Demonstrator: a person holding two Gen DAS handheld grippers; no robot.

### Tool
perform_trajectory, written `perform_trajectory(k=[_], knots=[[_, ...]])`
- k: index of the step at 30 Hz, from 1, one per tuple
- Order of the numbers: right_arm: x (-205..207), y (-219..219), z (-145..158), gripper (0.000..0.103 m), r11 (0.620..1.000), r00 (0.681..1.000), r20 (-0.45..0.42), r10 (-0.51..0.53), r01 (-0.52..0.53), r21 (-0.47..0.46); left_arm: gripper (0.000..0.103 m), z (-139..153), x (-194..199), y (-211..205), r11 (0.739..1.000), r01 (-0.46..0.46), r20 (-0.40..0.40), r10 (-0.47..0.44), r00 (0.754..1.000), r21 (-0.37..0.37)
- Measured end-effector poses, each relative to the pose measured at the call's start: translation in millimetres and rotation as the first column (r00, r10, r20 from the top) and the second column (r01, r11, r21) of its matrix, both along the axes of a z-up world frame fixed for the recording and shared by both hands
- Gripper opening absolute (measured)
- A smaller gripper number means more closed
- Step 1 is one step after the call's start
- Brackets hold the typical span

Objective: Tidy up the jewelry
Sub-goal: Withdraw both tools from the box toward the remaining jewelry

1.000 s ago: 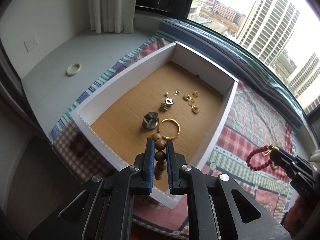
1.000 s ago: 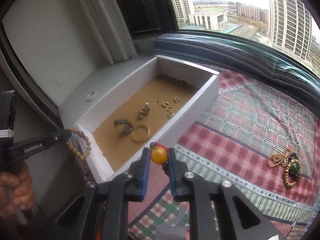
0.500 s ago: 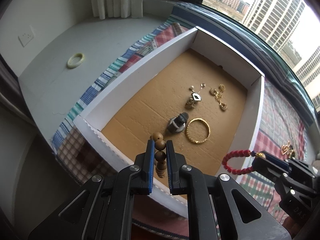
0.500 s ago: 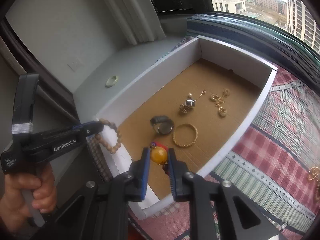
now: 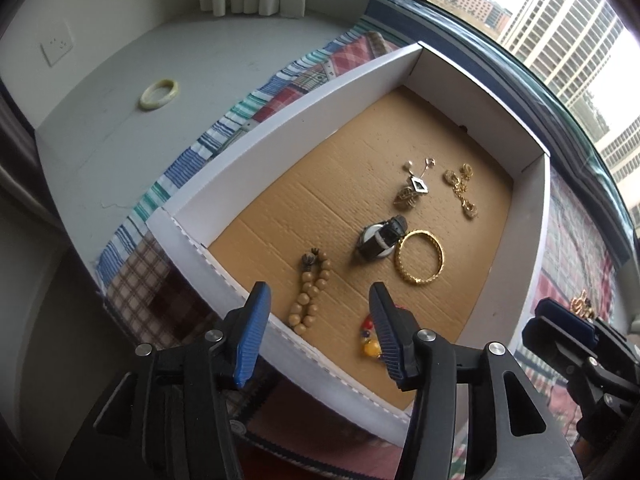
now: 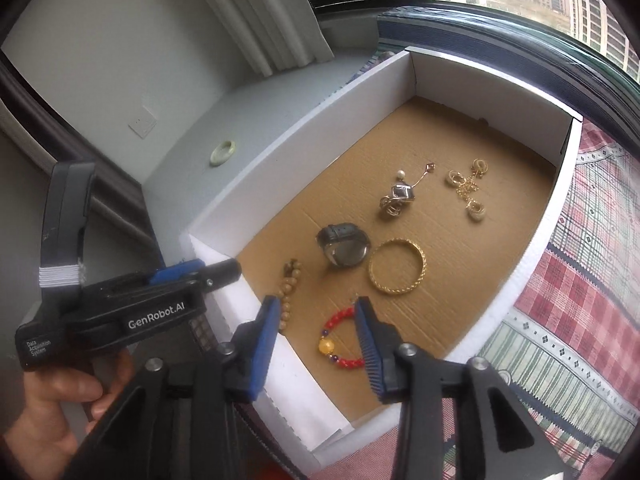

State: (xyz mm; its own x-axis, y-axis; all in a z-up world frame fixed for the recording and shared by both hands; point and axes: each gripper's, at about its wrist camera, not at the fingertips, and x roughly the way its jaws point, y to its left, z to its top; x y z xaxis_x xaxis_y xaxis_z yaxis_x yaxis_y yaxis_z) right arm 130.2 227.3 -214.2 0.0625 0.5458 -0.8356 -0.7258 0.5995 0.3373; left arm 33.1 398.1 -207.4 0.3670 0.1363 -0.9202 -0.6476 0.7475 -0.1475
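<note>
Two hand-held grippers hover over the near end of a white-walled, open-topped box with a brown cardboard floor (image 5: 304, 124), which sits on a patchwork plaid cloth (image 6: 560, 320) beside a high-rise window. The left gripper (image 5: 318, 326) stands wide open and holds nothing; just beyond its blue fingertips, one tan wooden bead bracelet (image 5: 310, 290) lies stretched on the cardboard by the near-left wall. The right gripper (image 6: 316, 328) is likewise spread wide and empty, with one red bead bracelet carrying a single amber bead (image 6: 338, 338) lying loose on the box floor between its fingers.

Farther in rest one twisted gold bangle (image 6: 397, 266) and, touching it on the left, one dark-strapped wristwatch (image 6: 343, 249). Beyond those lie one silver-toned pendant cluster (image 6: 396, 200) and, to its right, one small tangle of gold chain with earrings (image 6: 468, 190); the pieces in each tangle are too small to count. That makes six groups of jewelry inside the box.

Outside it, one pale green jade-like bangle (image 5: 159, 94) lies alone on the grey ledge (image 5: 120, 128) at far left, near one white wall socket (image 5: 58, 46). A little more gold jewelry (image 5: 582, 304) shows on the cloth at right.
</note>
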Motion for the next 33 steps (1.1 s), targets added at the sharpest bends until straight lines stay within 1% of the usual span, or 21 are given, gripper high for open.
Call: perform_trajectory(k=[2,5,7,9,12,16,19,22,24,26,28,30,32,33], knots=[[0.2,-10.0,8.3,0.04,1.0,1.0,0.027,-0.01,0.01,0.006,0.053,6.7,-5.7,-5.7,1.0,-0.004,0.011,0.004,1.0,0.004],[0.1,-32.0,19.4,0.04,1.0,0.997,0.069,-0.028,0.028,0.0,0.058,18.6,-10.3,-24.4,1.0,0.012,0.02,-0.012,1.0,0.01],[-1.1,-51.4,26.8,0.04,0.999,0.994,0.099,-0.045,0.045,-0.007,0.061,28.3,-10.9,-43.4,0.999,0.034,0.027,-0.034,0.999,0.011],[-2.7,-75.5,35.9,0.04,0.997,0.99,0.122,-0.07,0.072,-0.014,0.061,38.5,-8.6,-67.3,0.998,0.062,0.036,-0.062,0.997,0.007],[-6.8,-121.7,51.1,0.04,0.991,0.979,0.159,-0.127,0.132,-0.024,0.063,53.7,-2.3,-109.7,0.994,0.111,0.042,-0.111,0.993,0.007],[-10.7,-195.5,66.8,0.04,0.973,0.959,0.174,-0.223,0.231,-0.025,0.067,68.7,6.5,-177.7,0.981,0.194,0.034,-0.195,0.98,0.027],[-12.1,-249.9,75.1,0.04,0.954,0.938,0.194,-0.286,0.299,-0.037,0.068,68.9,13.3,-225.5,0.968,0.252,0.037,-0.252,0.967,0.0],[-12.8,-298.3,78.4,0.04,0.931,0.914,0.231,-0.335,0.359,-0.069,0.068,61.5,27.4,-263.2,0.946,0.319,0.039,-0.318,0.947,-0.047],[-11.6,-323.6,77.2,0.04,0.912,0.898,0.247,-0.365,0.398,-0.099,0.068,57.7,39.9,-282.2,0.924,0.377,0.057,-0.374,0.926,-0.069],[-9.3,-341.1,72.5,0.04,0.89,0.881,0.263,-0.394,0.437,-0.131,0.068,56.8,52.7,-301.2,0.888,0.455,0.067,-0.451,0.89,-0.07],[-7.7,-357.3,68.7,0.04,0.859,0.858,0.273,-0.435,0.486,-0.158,0.068,61.7,63.4,-318.5,0.837,0.545,0.084,-0.54,0.838,-0.053],[-8.2,-369.7,67.3,0.04,0.818,0.821,0.283,-0.496,0.551,-0.163,0.068,67.0,72.1,-336.6,0.782,0.623,0.075,-0.62,0.781,-0.016],[-8.5,-384.5,65.6,0.04,0.774,0.781,0.27,-0.563,0.613,-0.158,0.068,72.6,79.5,-351.7,0.739,0.674,0.075,-0.672,0.737,-0.005],[-7.8,-390.5,64.3,0.04,0.752,0.761,0.256,-0.596,0.641,-0.154,0.068,75.4,82.3,-357.7,0.723,0.691,0.083,-0.688,0.721,-0.002]])
